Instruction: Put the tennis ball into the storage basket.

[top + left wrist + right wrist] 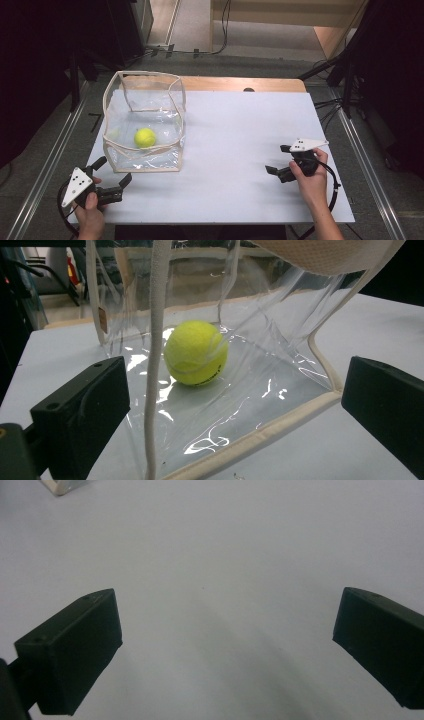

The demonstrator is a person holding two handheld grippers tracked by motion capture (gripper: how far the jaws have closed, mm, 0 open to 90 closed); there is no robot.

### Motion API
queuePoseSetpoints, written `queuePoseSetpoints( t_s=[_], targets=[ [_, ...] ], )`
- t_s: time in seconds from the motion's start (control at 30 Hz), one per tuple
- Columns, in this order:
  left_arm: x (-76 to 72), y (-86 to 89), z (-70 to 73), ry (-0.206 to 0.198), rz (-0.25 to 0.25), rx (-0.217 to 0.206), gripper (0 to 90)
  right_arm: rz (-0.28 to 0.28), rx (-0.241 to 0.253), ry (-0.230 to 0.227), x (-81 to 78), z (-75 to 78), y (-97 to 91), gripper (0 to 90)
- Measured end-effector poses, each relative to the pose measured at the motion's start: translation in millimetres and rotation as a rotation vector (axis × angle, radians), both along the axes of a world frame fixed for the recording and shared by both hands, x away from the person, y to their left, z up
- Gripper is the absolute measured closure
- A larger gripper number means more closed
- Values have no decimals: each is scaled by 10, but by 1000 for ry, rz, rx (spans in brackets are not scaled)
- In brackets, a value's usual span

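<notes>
A yellow tennis ball lies inside a clear plastic bag with cream edging at the table's left. My left gripper is open at the front left corner, its jaws spread just short of the bag's near corner and touching nothing. At the right side of the white table, my right gripper is open too, low over bare surface, with nothing between its jaws.
The bag's top rim stands open and sags at the back. A strip of wood shows past the white sheet's far edge. Metal rails run along both sides of the table, and cables lie at the right.
</notes>
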State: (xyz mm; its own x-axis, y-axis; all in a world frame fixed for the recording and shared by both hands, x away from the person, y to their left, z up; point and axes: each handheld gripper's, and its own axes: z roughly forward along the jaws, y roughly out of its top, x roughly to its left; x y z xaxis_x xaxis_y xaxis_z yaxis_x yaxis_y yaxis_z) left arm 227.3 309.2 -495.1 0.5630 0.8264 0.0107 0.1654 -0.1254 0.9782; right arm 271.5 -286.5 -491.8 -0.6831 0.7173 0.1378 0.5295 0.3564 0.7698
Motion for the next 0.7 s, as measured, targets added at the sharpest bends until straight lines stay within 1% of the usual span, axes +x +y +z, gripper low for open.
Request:
queuePoseSetpoints(
  t_s=[0.13, 0.17, 0.27, 0.37, 0.7],
  targets=[
    [-1, -1, 0, 0, 0, 0, 0, -4, 14, -11, -25, -18, -46, 0],
    [-1, -1, 0, 0, 0, 0, 0, -14, 16, -6, -37, -18, -51, 0],
    [-1, -2, 0, 0, 0, 0, 0, -12, 20, -19, -61, -20, -82, 0],
    [-1, -2, 0, 0, 0, 1, 0, -25, 32, -26, -86, -18, -124, 0],
    [-2, -6, 0, 0, 2, 3, 0, -55, 54, -36, -168, -30, -260, 0]
  ],
)
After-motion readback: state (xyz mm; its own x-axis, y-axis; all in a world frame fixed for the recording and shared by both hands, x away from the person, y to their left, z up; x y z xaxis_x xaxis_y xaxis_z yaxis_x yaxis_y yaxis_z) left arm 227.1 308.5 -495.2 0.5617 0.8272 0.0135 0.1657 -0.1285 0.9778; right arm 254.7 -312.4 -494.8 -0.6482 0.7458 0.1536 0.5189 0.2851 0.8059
